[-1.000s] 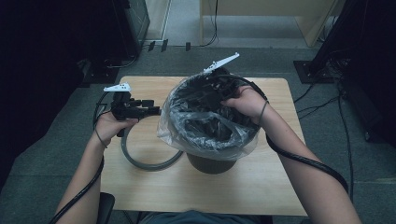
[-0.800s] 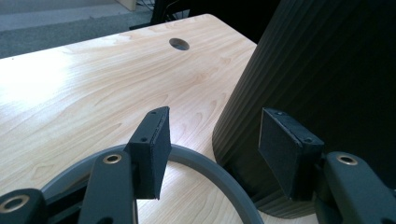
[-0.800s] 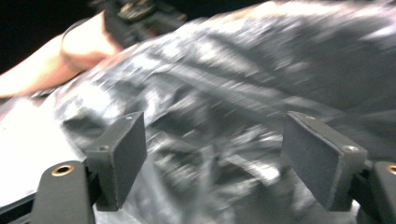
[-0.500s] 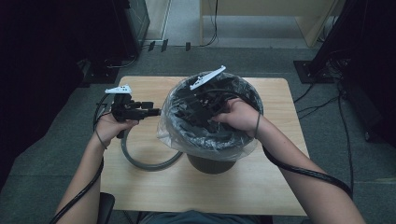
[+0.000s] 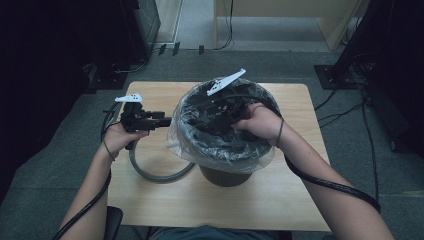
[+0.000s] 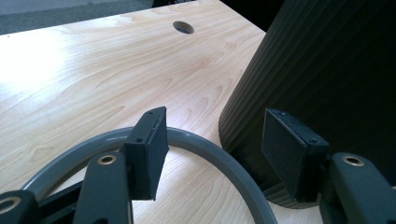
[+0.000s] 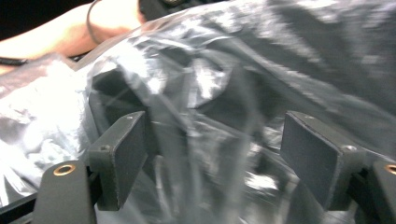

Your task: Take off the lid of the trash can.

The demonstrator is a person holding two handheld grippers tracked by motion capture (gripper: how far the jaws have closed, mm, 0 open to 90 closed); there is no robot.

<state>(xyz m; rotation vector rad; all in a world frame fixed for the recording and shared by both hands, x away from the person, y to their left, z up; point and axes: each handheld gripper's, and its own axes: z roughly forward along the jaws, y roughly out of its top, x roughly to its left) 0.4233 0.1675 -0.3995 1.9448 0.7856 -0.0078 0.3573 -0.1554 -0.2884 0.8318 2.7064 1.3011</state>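
A dark ribbed bin (image 5: 225, 177) stands mid-table, lined with a clear plastic bag (image 5: 175, 142) folded over its rim. My right gripper (image 5: 196, 122) reaches into the bin's mouth from the right. Its jaws have just been opening a little and stand open. Crumpled bag film (image 7: 233, 70) lies between and beyond the pads, which do not press on it (image 7: 212, 135). My left gripper (image 5: 165, 120) hovers at the bin's left side, open and empty (image 6: 212, 126), after widening slightly. Under it a grey ring (image 6: 210, 149) lies flat beside the bin wall (image 6: 327, 70).
The grey ring (image 5: 155, 176) rests on the wooden table (image 5: 280, 200), partly tucked under the bin's left side. A cable hole (image 6: 183, 27) sits in the tabletop. The person's other forearm (image 7: 70, 32) shows beyond the bag. Dark equipment and cables surround the table.
The right hand and gripper moved from the bin's far right rim leftward and down into its mouth. The left hand stayed put.
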